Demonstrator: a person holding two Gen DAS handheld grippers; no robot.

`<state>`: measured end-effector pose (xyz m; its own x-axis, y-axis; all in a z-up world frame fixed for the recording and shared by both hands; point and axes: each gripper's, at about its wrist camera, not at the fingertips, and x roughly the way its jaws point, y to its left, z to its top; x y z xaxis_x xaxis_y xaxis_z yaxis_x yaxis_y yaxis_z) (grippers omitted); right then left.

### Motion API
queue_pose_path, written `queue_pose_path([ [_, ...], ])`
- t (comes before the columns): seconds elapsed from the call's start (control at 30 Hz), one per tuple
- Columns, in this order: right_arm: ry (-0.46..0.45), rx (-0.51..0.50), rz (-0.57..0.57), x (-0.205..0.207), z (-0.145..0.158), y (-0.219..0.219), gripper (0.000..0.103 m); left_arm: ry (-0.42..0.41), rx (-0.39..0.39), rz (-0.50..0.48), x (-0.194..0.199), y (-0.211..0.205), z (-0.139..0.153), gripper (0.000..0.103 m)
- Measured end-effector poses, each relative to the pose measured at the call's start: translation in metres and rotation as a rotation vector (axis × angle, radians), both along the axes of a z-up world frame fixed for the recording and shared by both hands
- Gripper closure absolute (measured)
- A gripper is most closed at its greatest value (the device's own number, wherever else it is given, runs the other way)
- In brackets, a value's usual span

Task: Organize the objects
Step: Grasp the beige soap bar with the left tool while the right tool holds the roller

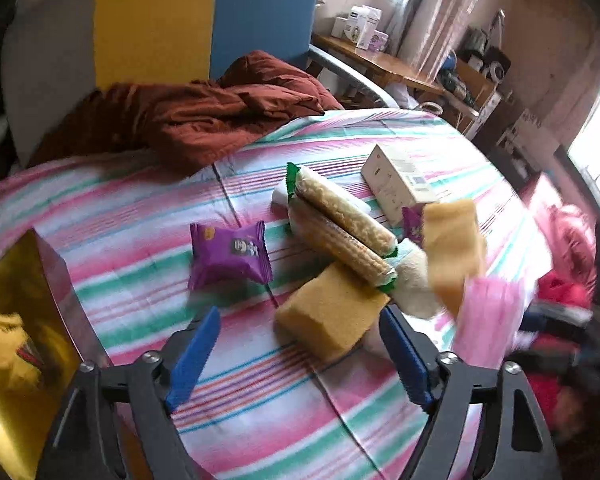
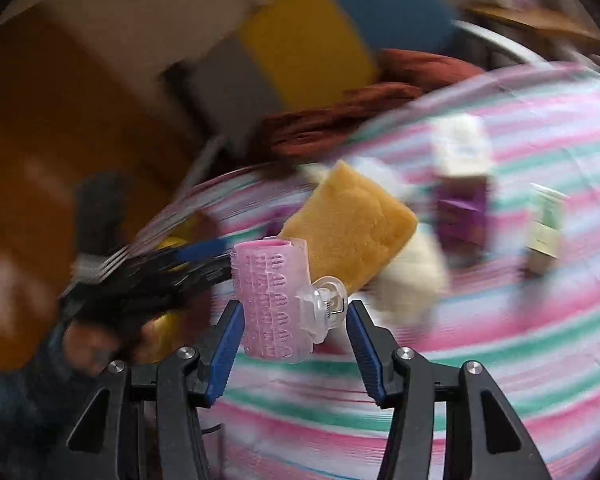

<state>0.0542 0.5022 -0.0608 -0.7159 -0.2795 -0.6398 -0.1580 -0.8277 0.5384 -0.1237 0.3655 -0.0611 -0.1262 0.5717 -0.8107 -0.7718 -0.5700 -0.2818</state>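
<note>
In the left wrist view my left gripper [image 1: 299, 312] stands open over the striped bedspread [image 1: 120, 208]. A yellow sponge [image 1: 332, 316] lies between its fingertips, close to the right finger and apart from the left one. Beyond it lie a purple snack packet [image 1: 230, 258], two wrapped corn cobs [image 1: 340, 232] and a white fluffy piece [image 1: 416, 280]. My right gripper [image 2: 294, 304] is shut on a pink hair roller [image 2: 270, 300] with a clear clip [image 2: 322, 306]. A second yellow sponge [image 2: 348, 232] clings to the roller's far end, raised off the bed.
An open gold box [image 1: 24, 280] with yellow items inside stands at the left. A white carton [image 1: 396, 180] lies further back, and a maroon quilt [image 1: 180, 120] is heaped by the headboard. A wooden desk [image 1: 380, 60] stands beyond the bed. The right wrist view is blurred.
</note>
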Motion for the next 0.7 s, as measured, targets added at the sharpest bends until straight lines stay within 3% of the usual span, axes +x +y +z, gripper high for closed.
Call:
queue_pose_path([
  [0.07, -0.02, 0.038, 0.062, -0.009, -0.002, -0.014, 0.05, -0.048, 0.043, -0.004, -0.005, -0.004, 0.006, 0.019],
  [0.17, -0.073, 0.069, 0.099, -0.018, -0.009, -0.023, 0.05, -0.08, 0.094, -0.023, -0.007, -0.009, 0.016, 0.009],
  [0.37, -0.036, 0.147, 0.219, -0.022, -0.005, -0.047, 0.05, -0.25, 0.121, -0.107, -0.009, -0.002, 0.01, 0.008],
  [0.5, -0.008, 0.172, 0.279, -0.021, -0.003, -0.06, 0.05, -0.289, 0.091, -0.147, -0.004, 0.003, 0.002, 0.01],
  [0.57, 0.0, 0.188, 0.3, -0.021, -0.001, -0.067, 0.05, -0.31, 0.089, -0.157, -0.002, 0.003, 0.0, 0.025],
  [0.6, -0.017, 0.198, 0.294, -0.023, -0.004, -0.067, 0.05, -0.306, 0.09, -0.164, 0.0, 0.003, 0.0, 0.046],
  [0.63, -0.027, 0.2, 0.285, -0.025, -0.005, -0.066, 0.05, -0.301, 0.092, -0.165, 0.001, 0.002, 0.001, 0.06],
  [0.7, -0.039, 0.198, 0.276, -0.024, -0.006, -0.066, 0.05, -0.279, 0.126, -0.145, 0.001, -0.005, 0.008, 0.063],
])
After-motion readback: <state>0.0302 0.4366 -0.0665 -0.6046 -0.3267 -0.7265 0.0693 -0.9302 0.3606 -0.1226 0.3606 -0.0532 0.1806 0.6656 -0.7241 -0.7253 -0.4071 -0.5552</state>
